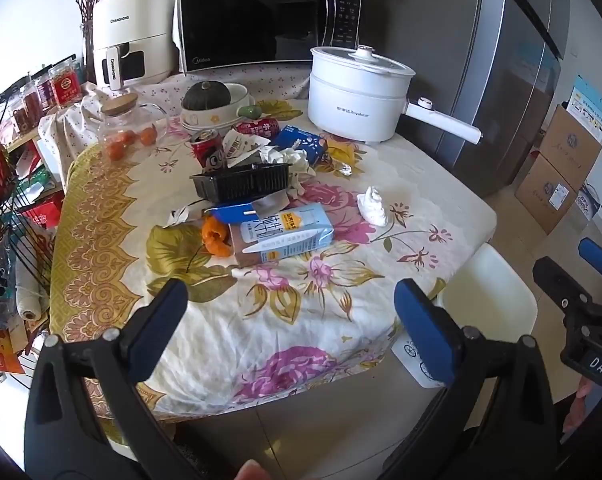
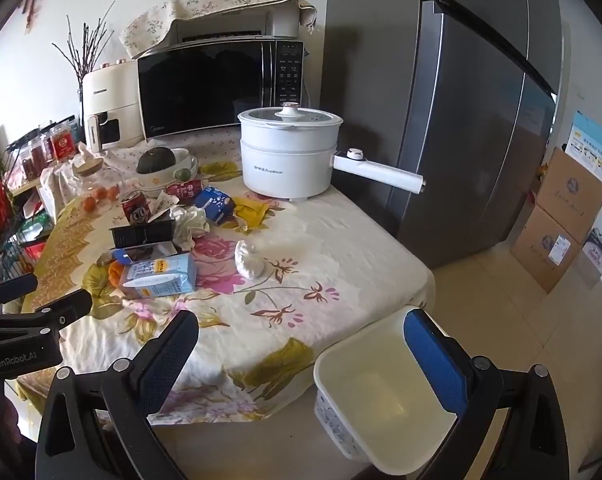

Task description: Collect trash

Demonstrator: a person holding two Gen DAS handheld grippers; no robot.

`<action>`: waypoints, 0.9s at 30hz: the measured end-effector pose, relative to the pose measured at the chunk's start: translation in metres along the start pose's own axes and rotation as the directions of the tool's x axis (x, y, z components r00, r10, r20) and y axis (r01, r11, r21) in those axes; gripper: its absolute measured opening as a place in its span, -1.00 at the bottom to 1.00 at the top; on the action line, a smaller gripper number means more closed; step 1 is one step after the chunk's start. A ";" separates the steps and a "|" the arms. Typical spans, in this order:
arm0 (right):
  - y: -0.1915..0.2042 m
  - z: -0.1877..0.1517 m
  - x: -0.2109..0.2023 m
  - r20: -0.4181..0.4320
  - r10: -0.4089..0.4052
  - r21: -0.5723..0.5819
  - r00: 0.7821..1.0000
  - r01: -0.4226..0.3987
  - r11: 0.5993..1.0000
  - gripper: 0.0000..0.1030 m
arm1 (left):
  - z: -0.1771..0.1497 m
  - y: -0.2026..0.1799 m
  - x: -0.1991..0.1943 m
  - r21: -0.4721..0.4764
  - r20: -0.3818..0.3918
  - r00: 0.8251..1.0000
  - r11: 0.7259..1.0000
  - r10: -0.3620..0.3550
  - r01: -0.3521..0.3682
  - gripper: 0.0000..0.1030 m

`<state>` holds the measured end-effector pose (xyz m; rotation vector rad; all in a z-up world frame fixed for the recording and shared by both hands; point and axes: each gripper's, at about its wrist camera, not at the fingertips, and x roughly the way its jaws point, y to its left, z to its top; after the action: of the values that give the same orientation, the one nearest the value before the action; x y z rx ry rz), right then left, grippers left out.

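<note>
Trash lies on a floral tablecloth (image 1: 309, 312): a light-blue milk carton (image 1: 287, 236), orange peel (image 1: 215, 236), a black plastic tray (image 1: 241, 184), a red can (image 1: 205, 146), a blue carton (image 1: 301, 142), crumpled tissues (image 1: 297, 160) and a white paper wad (image 1: 373, 204). A cream waste bin (image 2: 385, 396) stands on the floor at the table's near right corner. My left gripper (image 1: 291, 316) is open and empty above the table's near edge. My right gripper (image 2: 301, 348) is open and empty, between table edge and bin. The carton (image 2: 161, 276) and wad (image 2: 249, 260) show in the right wrist view.
A white electric pot (image 1: 357, 92) with a long handle, a microwave (image 1: 261, 20), an air fryer (image 1: 133, 36), a bowl with a squash (image 1: 213, 104) and a glass jar (image 1: 129, 128) stand at the back. A grey fridge (image 2: 461, 100) and cardboard boxes (image 2: 557, 220) are at right; wire racks (image 1: 5, 200) at left.
</note>
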<state>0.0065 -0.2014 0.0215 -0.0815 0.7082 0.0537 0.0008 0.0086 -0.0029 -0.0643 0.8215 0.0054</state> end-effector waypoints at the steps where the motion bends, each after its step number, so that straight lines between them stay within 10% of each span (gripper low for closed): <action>1: 0.000 0.000 0.000 0.000 0.001 0.001 1.000 -0.001 1.000 1.00 | 0.000 0.000 0.000 0.001 0.000 1.000 1.000 -0.001 0.001 0.99; 27: -0.001 0.001 0.001 -0.004 0.000 0.006 1.000 0.000 1.000 1.00 | -0.001 0.000 0.000 0.010 0.002 1.000 1.000 0.008 -0.008 0.99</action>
<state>0.0076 -0.2022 0.0215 -0.0763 0.7126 0.0515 0.0001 0.0083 -0.0034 -0.0516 0.8194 0.0088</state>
